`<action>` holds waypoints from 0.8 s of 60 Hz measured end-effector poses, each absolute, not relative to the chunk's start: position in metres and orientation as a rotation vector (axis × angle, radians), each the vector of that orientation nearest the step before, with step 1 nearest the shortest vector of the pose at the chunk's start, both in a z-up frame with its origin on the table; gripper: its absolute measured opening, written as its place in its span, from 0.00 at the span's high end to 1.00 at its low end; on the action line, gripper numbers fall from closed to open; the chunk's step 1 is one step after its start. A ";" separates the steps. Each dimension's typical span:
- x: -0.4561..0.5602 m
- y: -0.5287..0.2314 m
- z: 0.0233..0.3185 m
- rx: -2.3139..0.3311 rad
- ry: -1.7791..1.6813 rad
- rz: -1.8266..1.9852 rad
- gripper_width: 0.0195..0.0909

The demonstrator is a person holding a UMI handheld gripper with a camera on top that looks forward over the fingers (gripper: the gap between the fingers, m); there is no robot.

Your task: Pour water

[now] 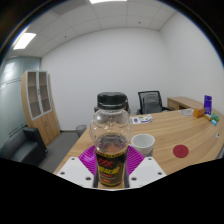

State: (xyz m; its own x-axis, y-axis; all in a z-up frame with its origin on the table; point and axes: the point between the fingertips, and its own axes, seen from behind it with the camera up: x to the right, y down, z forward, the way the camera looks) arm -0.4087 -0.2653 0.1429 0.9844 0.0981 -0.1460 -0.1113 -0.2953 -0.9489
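I see a long table (170,135) w/ chair (150,101) behind, cabinet (37,95) far off. Red coaster (181,151) and cup (143,144) sit just beyond jar (111,135). Gripper (111,172) clamps jar btwn both pads (88,160), upright.

We're in an office meeting room: a long wooden conference table (175,135) runs ahead, with a black swivel chair (150,101) pulled up at its far end. Plain white walls, a panelled ceiling with flat light fixtures (24,40), and a glass-fronted wooden cabinet (36,95) stands along the side wall.
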 end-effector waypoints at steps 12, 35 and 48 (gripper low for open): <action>-0.459 -0.216 0.219 -1.723 0.426 0.855 0.80; -0.441 -0.140 0.212 -1.295 1.311 1.766 0.80; -0.439 -0.139 0.186 -1.288 1.425 1.815 0.80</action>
State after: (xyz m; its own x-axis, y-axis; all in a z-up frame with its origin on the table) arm -0.4387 -0.1391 0.1863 -0.4319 -0.1653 -0.8866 -0.8221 -0.3322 0.4624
